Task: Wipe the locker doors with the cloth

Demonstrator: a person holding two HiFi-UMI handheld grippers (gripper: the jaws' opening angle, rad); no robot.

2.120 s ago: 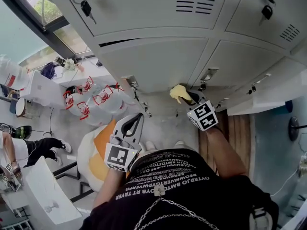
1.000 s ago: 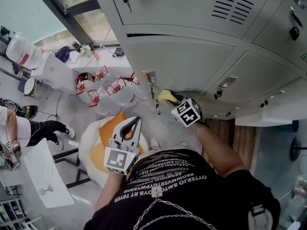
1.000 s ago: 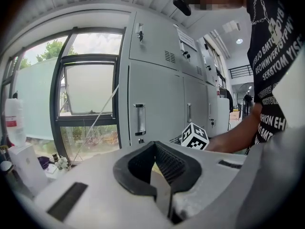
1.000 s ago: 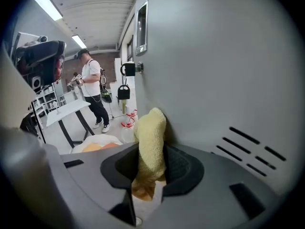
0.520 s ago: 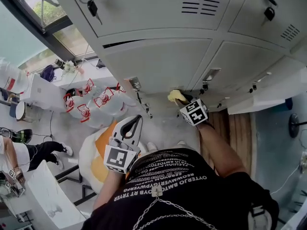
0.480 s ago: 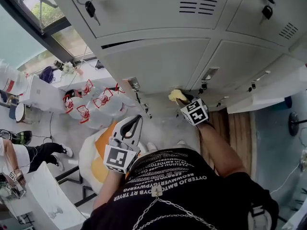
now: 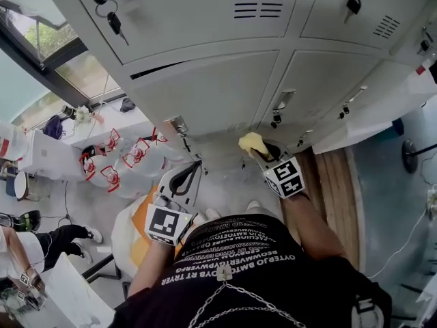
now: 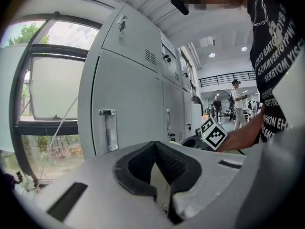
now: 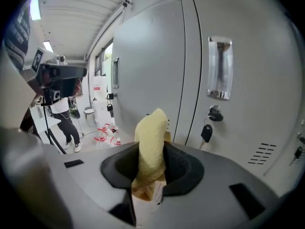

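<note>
Cloth [image 9: 151, 142]: yellow, bunched upright in our right gripper [image 9: 152, 175], near the lower locker doors [image 9: 152, 56]; we can't tell if it touches.
Why: we judge tip-forward suits pressing on a door face.
Right tool: narrow, clamped on cloth.
Left gripper [image 8: 157, 166]: jaws together, nothing between, idle by our waist.

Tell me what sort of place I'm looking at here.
Probably a locker area inside a large workshop or industrial hall: rows of grey metal lockers with keys hanging in the locks, big water jugs on the floor, and a high-ceilinged space with a railing beyond.
</note>
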